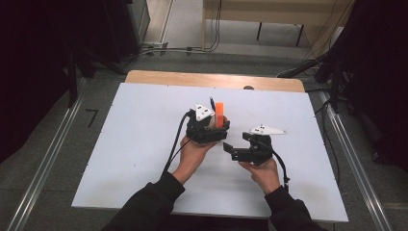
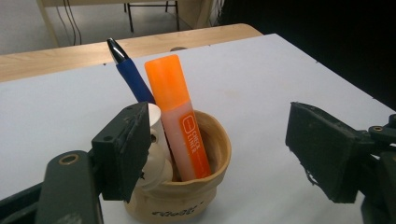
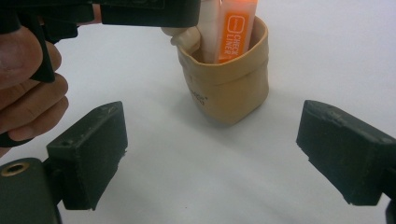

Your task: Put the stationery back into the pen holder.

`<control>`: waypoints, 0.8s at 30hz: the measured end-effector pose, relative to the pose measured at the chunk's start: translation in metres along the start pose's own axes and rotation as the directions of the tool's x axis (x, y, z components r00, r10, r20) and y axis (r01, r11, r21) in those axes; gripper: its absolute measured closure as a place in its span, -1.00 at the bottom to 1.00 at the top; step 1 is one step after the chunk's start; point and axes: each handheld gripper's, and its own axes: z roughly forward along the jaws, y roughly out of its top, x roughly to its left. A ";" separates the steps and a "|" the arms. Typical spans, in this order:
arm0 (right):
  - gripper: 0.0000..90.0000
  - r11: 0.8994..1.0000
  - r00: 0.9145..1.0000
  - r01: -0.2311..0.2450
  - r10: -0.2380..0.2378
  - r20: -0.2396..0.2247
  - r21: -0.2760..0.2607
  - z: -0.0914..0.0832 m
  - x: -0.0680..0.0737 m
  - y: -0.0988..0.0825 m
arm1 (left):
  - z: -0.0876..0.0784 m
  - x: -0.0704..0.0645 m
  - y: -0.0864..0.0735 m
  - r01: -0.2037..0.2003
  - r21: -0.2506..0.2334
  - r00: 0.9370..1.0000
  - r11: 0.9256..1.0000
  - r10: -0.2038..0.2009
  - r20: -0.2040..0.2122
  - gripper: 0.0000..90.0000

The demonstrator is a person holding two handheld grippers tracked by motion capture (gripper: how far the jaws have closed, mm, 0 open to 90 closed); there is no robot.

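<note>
A tan soft cup (image 2: 187,196) stands on the white table (image 1: 139,144) and holds an orange highlighter (image 2: 175,107), a blue pen (image 2: 133,79) and a white rounded thing (image 2: 156,165). My left gripper (image 2: 224,149) is open, its jaws wide on either side of the cup, and its left jaw is close in front of the white thing. In the high view the left gripper (image 1: 208,129) sits right at the cup, with the highlighter (image 1: 219,114) sticking up behind it. My right gripper (image 3: 210,154) is open and holds nothing, a short way in front of the cup (image 3: 231,88).
A wooden strip (image 1: 192,79) borders the table's far edge. Bare white surface lies all round the cup. The person's left hand (image 3: 28,93) is at the left of the right gripper view. Dark stands and cables are on the floor beyond.
</note>
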 end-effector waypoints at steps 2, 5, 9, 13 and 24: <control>-0.84 1.000 1.000 0.001 -0.001 0.001 -0.001 0.000 0.000 0.000 | -0.001 0.000 0.000 0.001 0.002 1.000 1.000 -0.001 0.002 -0.51; -0.84 1.000 1.000 -0.002 0.002 0.004 -0.001 -0.001 -0.001 0.000 | -0.003 0.000 -0.001 0.003 -0.001 1.000 1.000 -0.003 0.005 -0.51; -0.84 1.000 1.000 -0.003 0.003 0.006 -0.003 -0.001 -0.001 0.000 | -0.006 0.000 -0.001 0.001 -0.003 1.000 1.000 -0.001 0.011 -0.51; -0.84 1.000 1.000 -0.004 0.004 0.006 -0.003 -0.001 -0.002 0.000 | -0.009 0.001 -0.002 0.004 -0.005 1.000 1.000 -0.004 0.013 -0.51; -0.84 1.000 1.000 -0.007 0.007 0.015 -0.005 -0.002 -0.003 0.000 | -0.016 0.008 -0.004 0.021 -0.012 1.000 1.000 -0.021 0.008 -0.55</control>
